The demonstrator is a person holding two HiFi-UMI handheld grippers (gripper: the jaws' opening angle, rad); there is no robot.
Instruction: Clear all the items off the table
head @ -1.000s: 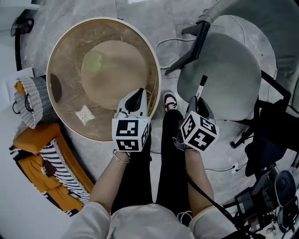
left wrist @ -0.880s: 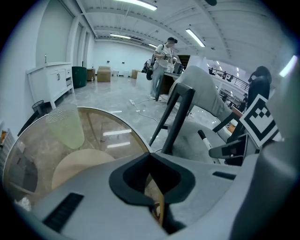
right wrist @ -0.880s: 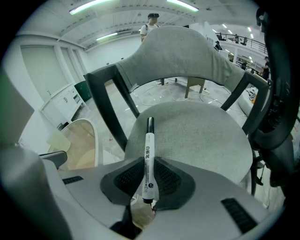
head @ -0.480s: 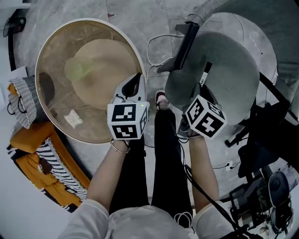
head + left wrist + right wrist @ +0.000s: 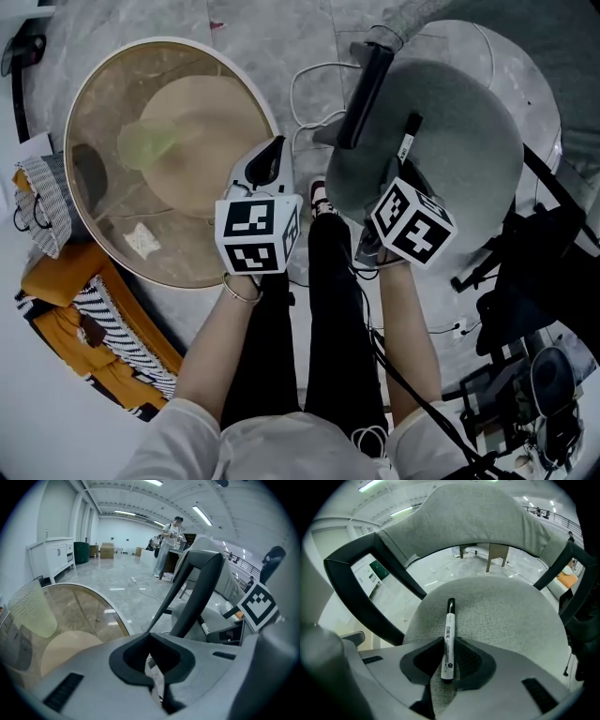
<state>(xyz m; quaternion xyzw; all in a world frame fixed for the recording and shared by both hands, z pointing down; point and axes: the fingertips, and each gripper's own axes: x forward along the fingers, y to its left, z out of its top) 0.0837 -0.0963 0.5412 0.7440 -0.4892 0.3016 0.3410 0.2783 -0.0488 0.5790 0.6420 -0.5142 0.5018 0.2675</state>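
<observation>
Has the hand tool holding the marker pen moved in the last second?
Yes. The right gripper, holding the marker, has moved farther in over the grey chair seat, toward its far edge.

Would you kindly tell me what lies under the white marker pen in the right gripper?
A grey fabric chair seat lies beneath the white marker pen; the right gripper's fingers hide the patch below its lower end.

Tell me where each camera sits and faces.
Head view: on the person's head, facing steeply down; glass table, chair, forearms, legs, left gripper, right gripper.
Left gripper view: on that gripper, facing past table and chair; jaws pinch a white slip.
Right gripper view: on that gripper, facing the chair seat; jaws clamp a marker.
Shared: head and right views show the marker.
</observation>
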